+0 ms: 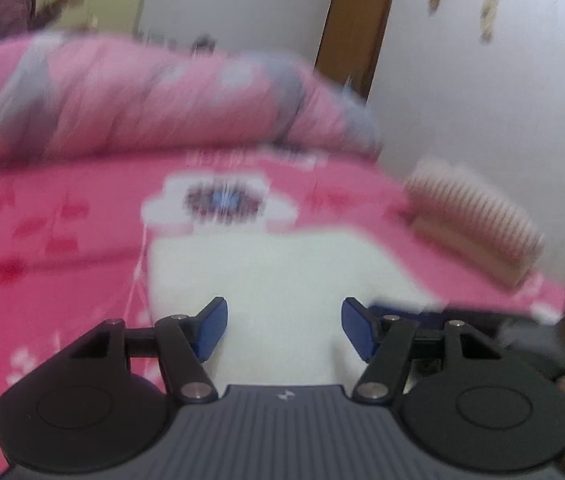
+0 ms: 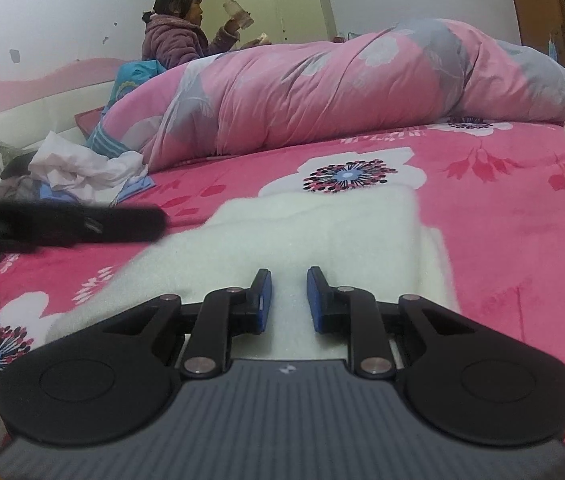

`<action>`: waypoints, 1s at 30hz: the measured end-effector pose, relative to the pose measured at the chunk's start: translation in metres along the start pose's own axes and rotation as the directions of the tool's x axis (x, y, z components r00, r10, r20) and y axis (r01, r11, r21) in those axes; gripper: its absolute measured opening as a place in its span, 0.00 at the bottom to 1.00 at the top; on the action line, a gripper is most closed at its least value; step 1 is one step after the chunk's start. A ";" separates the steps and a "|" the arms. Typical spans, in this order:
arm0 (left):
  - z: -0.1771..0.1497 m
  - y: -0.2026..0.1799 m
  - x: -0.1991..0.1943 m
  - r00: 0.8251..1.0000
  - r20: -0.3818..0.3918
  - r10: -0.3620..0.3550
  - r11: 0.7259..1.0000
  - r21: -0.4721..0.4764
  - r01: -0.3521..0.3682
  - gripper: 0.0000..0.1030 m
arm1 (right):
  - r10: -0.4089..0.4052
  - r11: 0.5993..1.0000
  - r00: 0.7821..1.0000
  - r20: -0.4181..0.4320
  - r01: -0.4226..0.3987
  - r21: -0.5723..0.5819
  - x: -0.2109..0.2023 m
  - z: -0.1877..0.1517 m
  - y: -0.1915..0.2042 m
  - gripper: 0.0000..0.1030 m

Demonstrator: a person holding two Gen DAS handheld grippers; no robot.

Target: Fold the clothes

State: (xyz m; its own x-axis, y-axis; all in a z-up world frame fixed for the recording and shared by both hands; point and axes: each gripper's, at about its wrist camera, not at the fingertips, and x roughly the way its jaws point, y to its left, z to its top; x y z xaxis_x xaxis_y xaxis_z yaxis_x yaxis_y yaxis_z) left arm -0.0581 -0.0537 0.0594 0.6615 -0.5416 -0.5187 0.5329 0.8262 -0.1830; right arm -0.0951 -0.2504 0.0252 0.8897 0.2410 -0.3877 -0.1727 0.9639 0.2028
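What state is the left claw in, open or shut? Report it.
Open. In the left wrist view, the left claw shows its blue pads wide apart, with the cream garment bare between them, nothing gripped.

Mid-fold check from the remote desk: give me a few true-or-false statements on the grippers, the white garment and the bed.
1. The left gripper is open. True.
2. The right gripper clamps the fluffy white garment. False: its blue pads stand apart over the garment, gripping nothing.
3. The white garment lies on a pink floral bedsheet. True.
4. The rolled pink and grey quilt covers the white garment. False: it lies beyond it, apart.
5. A crumpled white cloth lies near the headboard. True.
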 end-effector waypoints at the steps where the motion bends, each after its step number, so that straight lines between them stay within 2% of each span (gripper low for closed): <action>1: -0.004 -0.003 0.001 1.000 0.011 0.014 1.000 0.021 -0.014 0.62 | 0.002 1.000 1.000 0.002 -0.002 0.002 0.000 0.000 -0.001 0.18; 5: -0.009 -0.011 0.002 0.999 0.025 0.038 0.997 0.066 -0.040 0.66 | 0.008 1.000 1.000 0.010 -0.009 0.007 -0.001 -0.001 -0.002 0.18; 21: -0.016 -0.018 0.003 0.995 0.055 0.080 0.993 0.080 -0.085 0.68 | 0.008 1.000 1.000 0.019 -0.008 0.004 -0.003 -0.003 0.000 0.18; 30: -0.017 -0.022 -0.029 0.986 0.123 0.116 0.992 0.032 -0.121 0.64 | 0.009 1.000 1.000 0.004 -0.009 0.004 -0.003 0.000 0.000 0.18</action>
State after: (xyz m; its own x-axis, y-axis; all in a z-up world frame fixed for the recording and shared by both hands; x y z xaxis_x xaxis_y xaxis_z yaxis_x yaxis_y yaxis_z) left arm -0.0978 -0.0532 0.0640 0.7790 -0.4567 -0.4296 0.4655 0.8803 -0.0917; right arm -0.0972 -0.2514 0.0266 0.8897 0.2497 -0.3823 -0.1794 0.9610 0.2103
